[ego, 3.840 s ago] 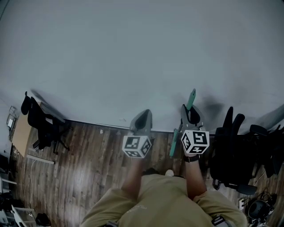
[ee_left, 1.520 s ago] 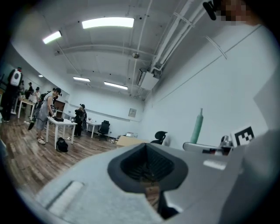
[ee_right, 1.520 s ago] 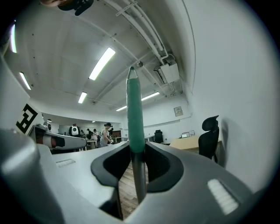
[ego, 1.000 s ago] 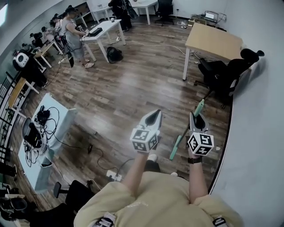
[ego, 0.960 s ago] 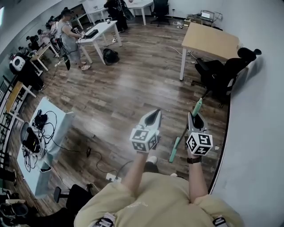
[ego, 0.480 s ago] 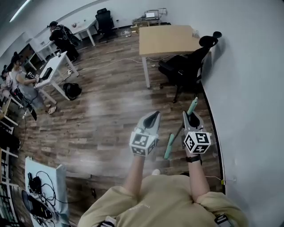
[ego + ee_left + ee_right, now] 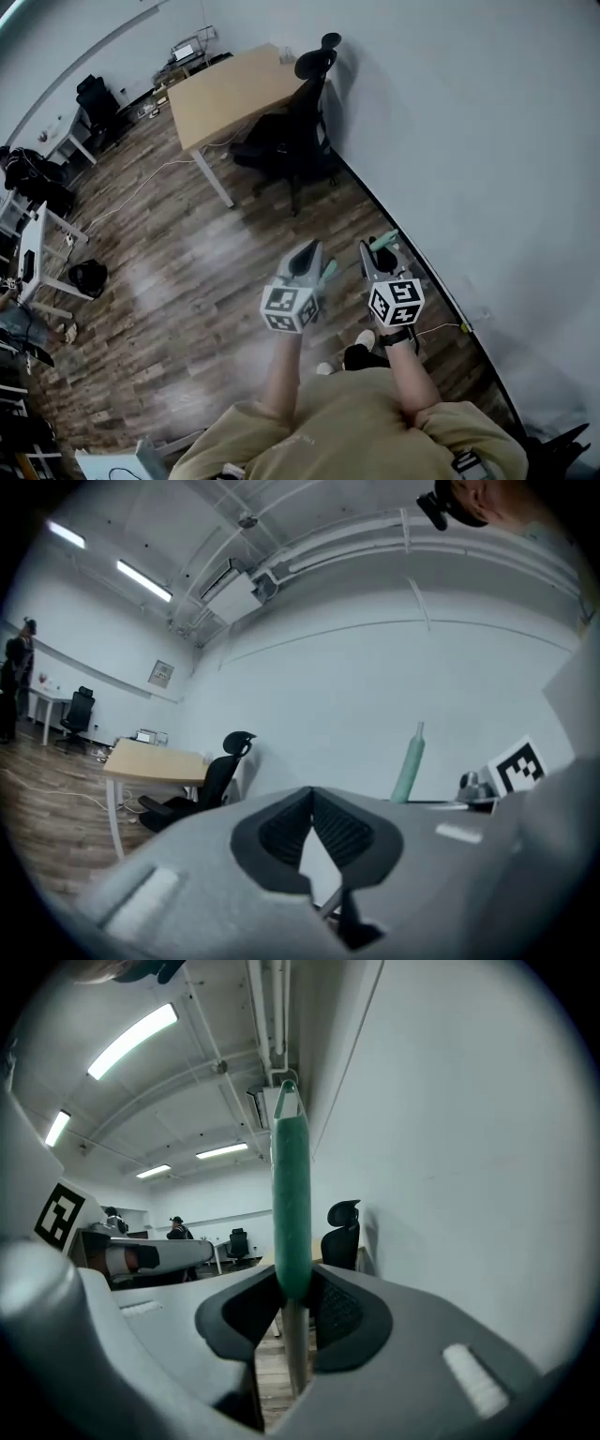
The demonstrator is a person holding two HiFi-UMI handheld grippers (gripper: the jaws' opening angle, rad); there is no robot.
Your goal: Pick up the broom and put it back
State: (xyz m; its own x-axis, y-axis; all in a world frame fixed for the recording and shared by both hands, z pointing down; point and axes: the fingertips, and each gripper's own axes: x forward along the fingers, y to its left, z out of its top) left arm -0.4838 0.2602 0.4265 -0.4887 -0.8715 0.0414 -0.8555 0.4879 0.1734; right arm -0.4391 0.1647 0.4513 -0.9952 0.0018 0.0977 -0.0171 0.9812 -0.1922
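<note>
The broom shows only as its handle: a green grip (image 7: 291, 1204) over a thin grey shaft, standing upright between the jaws of my right gripper (image 7: 292, 1283), which is shut on it. In the head view the right gripper (image 7: 377, 249) holds the handle close to the white wall, and a green stretch of the broom (image 7: 327, 272) shows between the two grippers. The broom's head is hidden. My left gripper (image 7: 307, 248) is level beside it, to the left, shut with nothing in it (image 7: 312, 794). From there the broom handle (image 7: 410, 761) stands to its right.
A white wall (image 7: 469, 141) runs along the right, with a cable (image 7: 441, 328) at its foot. A wooden desk (image 7: 234, 89) and a black office chair (image 7: 291, 141) stand ahead against the wall. White tables (image 7: 37, 253) and a dark bag (image 7: 86, 277) are at far left.
The view has swung round to the right: desk and chair slid from upper right to upper centre, and the wall fills more of the right. Both grippers swung along, the right still holding the handle.
</note>
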